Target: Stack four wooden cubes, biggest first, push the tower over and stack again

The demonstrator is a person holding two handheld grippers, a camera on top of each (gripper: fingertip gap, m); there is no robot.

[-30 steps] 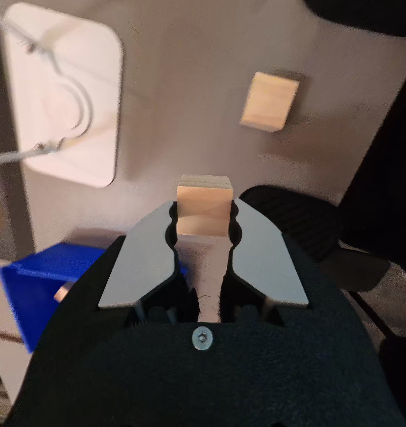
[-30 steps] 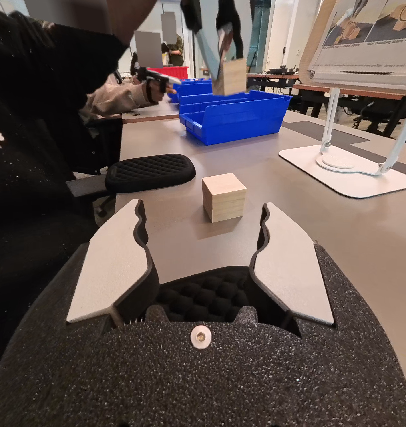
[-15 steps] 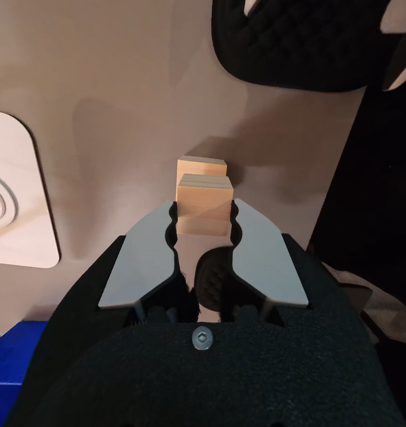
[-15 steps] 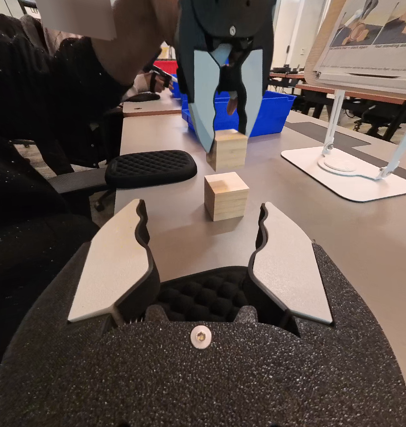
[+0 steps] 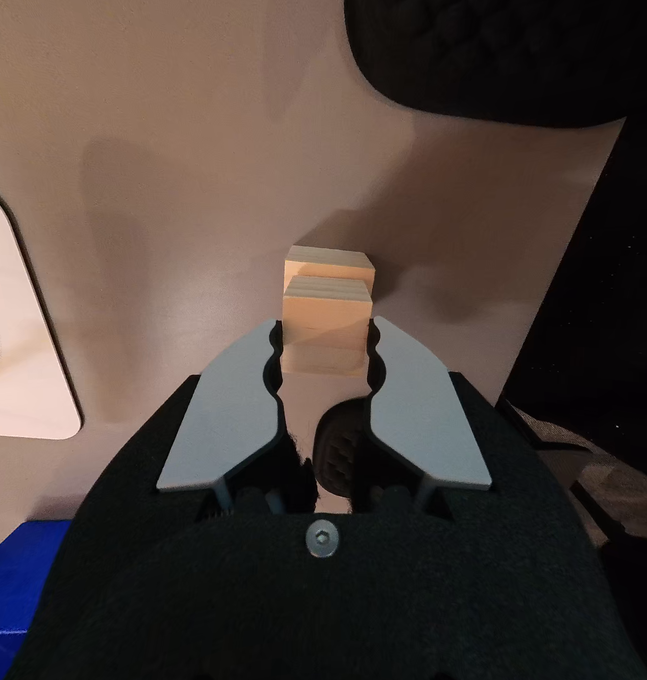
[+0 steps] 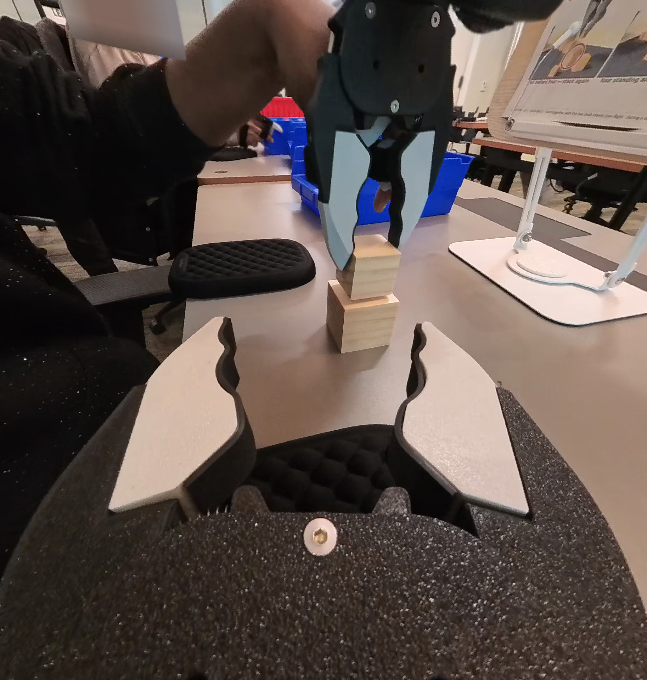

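Wooden upper cube [image 6: 373,266] is pinched by the left gripper [image 6: 370,250] and sits on a lower cube [image 6: 360,323]. Right gripper [image 6: 324,353] is spread wide near it, above the grey surface [image 6: 498,368], holding nothing.

Left downward, right level; shared cube stack [image 6: 362,294]

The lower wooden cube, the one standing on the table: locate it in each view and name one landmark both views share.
Left wrist view: lower wooden cube just above centre, mostly hidden behind the held cube.
Right wrist view: centre, under the held cube.
Shared landmark: white stand base.
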